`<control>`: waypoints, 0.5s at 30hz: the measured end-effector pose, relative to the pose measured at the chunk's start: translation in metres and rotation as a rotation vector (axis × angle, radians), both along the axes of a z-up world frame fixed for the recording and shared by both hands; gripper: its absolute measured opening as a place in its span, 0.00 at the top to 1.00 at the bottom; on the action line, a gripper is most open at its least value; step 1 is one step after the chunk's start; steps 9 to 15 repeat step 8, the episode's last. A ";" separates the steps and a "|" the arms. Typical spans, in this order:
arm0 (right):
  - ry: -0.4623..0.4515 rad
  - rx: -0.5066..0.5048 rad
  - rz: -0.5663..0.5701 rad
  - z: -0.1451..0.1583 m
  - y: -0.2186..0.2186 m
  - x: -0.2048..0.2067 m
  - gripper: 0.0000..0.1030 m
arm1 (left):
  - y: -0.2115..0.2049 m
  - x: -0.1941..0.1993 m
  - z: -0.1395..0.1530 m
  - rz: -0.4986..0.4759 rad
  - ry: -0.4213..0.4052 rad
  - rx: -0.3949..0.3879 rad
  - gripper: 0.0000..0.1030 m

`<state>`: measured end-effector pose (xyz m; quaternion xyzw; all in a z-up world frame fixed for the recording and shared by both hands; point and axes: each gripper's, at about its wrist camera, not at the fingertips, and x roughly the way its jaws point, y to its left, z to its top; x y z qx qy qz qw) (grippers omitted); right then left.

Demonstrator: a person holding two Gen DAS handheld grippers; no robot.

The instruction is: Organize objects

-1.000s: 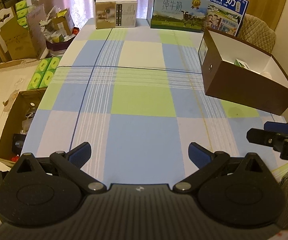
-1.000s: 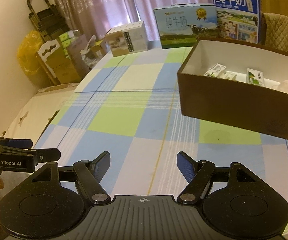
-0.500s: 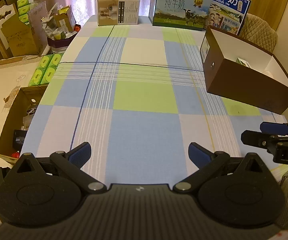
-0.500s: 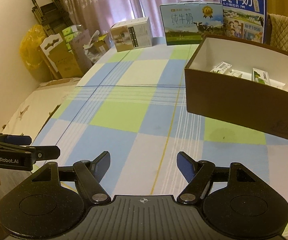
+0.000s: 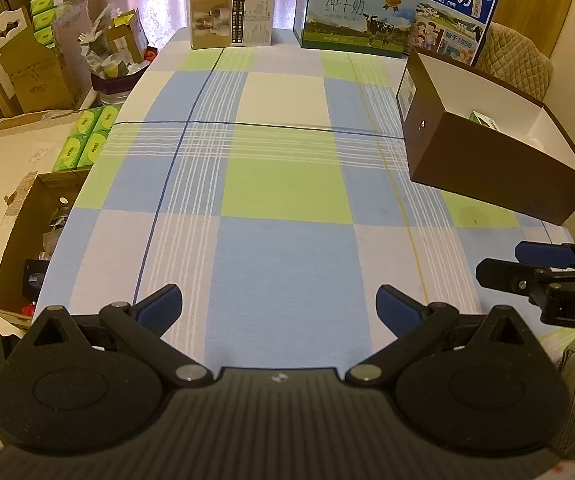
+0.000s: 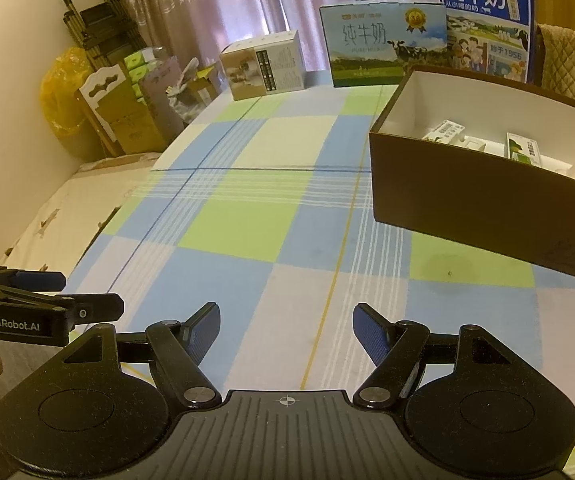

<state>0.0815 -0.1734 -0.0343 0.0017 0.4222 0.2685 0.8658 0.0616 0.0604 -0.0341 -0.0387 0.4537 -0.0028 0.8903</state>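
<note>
Checked cloth in blue, green and cream covers the long worktop (image 5: pixel 279 184), which runs toward pink curtains at the far end. Against that far edge stand a beige printed carton (image 5: pixel 231 16), a green-and-blue milk gift case (image 5: pixel 353 20) and a tall blue milk carton box (image 6: pixel 487 20), lined up out of the working area, probably so the middle stays free for sorting. On the right side sits a brown open cardboard box with a white lining (image 6: pixel 483 208); several small milk cartons (image 6: pixel 523 150) already lie on its floor, so it reads as the collecting bin for the task's things. The left tongs (image 5: pixel 279 310) hang low over the near edge with jaws spread wide and nothing between them. The right tongs (image 6: pixel 285 330) are likewise spread and empty, facing the brown box. Both sit side by side, each visible at the other's frame edge. No loose item remains on the cloth, so the sorting looks close to finished.
</note>
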 end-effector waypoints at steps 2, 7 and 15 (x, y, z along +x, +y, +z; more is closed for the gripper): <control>0.001 0.000 -0.003 -0.001 -0.001 0.000 0.32 | -0.001 0.000 -0.001 -0.006 -0.003 0.004 0.01; 0.000 -0.001 -0.005 -0.001 -0.002 0.001 0.32 | -0.004 0.002 -0.001 -0.010 -0.006 0.012 0.01; -0.001 -0.001 -0.006 -0.001 -0.002 0.001 0.32 | -0.003 0.003 -0.002 -0.009 -0.004 0.010 0.01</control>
